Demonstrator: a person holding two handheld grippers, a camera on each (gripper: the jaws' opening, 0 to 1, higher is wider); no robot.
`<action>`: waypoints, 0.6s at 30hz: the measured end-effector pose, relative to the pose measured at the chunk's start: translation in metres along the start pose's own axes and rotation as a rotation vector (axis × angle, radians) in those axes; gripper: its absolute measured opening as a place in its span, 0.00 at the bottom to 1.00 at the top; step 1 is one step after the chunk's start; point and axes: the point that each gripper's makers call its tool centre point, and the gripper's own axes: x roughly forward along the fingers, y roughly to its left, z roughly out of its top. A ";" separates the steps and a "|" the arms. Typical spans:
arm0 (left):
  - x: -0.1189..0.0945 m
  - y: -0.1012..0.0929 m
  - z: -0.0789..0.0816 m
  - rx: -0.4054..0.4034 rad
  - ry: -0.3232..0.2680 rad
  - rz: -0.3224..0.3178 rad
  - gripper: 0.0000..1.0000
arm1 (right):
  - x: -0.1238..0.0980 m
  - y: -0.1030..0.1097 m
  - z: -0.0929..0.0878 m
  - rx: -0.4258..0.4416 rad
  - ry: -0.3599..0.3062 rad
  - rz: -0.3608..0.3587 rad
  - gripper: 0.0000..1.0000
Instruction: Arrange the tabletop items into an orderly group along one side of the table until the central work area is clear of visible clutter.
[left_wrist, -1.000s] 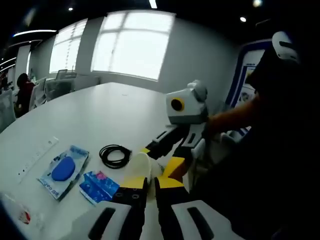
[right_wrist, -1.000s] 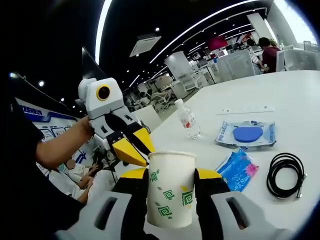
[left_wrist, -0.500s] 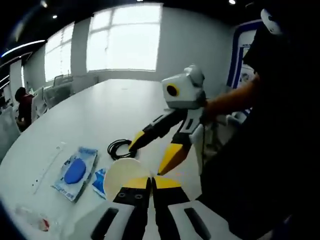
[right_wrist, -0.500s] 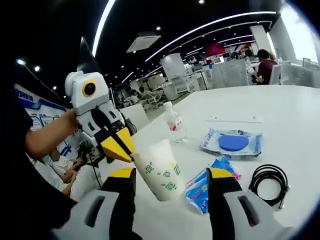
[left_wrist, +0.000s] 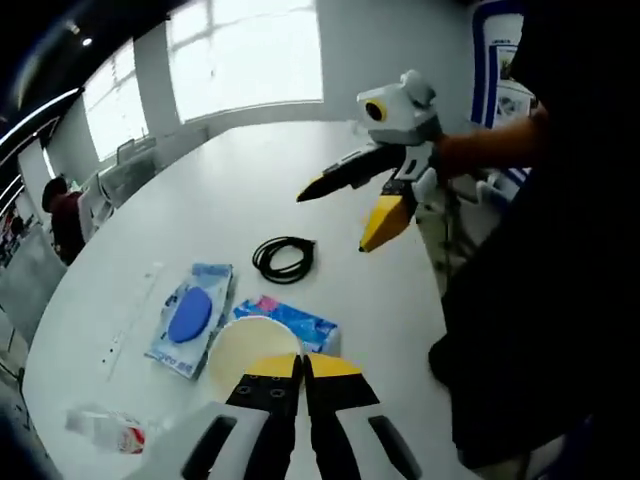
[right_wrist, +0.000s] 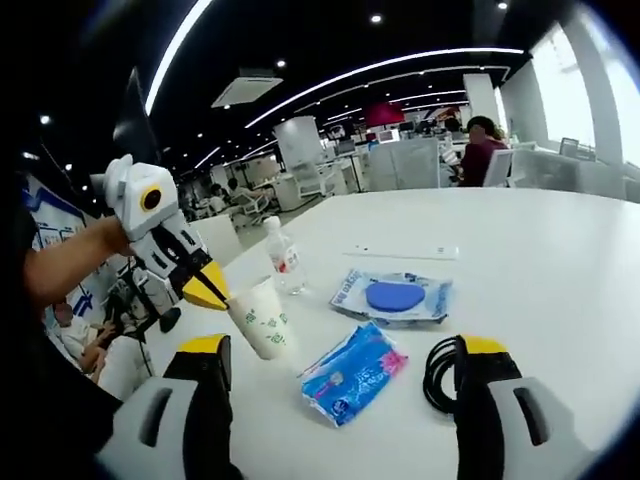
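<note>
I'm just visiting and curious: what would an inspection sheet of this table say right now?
Surface: white table, mostly bare.
Job's things: paper cup pinched at its rim by the left gripper; blue packet; blue pad pack; water bottle; white strip.
Clutter: nothing seen beyond these.
Grippers: left shut on the cup; right gripper open.
Cables: coiled black cable.
Surroundings: open office, windows, seated person.

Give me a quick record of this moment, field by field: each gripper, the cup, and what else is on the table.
left gripper: jaws shut on the paper cup's rim
right gripper: jaws open, holding nothing
paper cup: tilted, held above the table
table: white
blue packet: lying flat
blue-disc pack: flat
black cable: coiled
water bottle: upright
</note>
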 end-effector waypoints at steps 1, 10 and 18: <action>0.000 0.007 -0.003 -0.002 0.007 0.015 0.00 | -0.002 -0.003 -0.001 -0.005 0.002 -0.006 0.90; 0.007 0.063 -0.024 0.004 0.098 0.120 0.00 | -0.019 -0.021 -0.007 0.014 -0.001 -0.077 0.90; 0.012 0.111 -0.044 -0.031 0.166 0.217 0.00 | -0.021 -0.030 -0.010 0.026 0.006 -0.107 0.89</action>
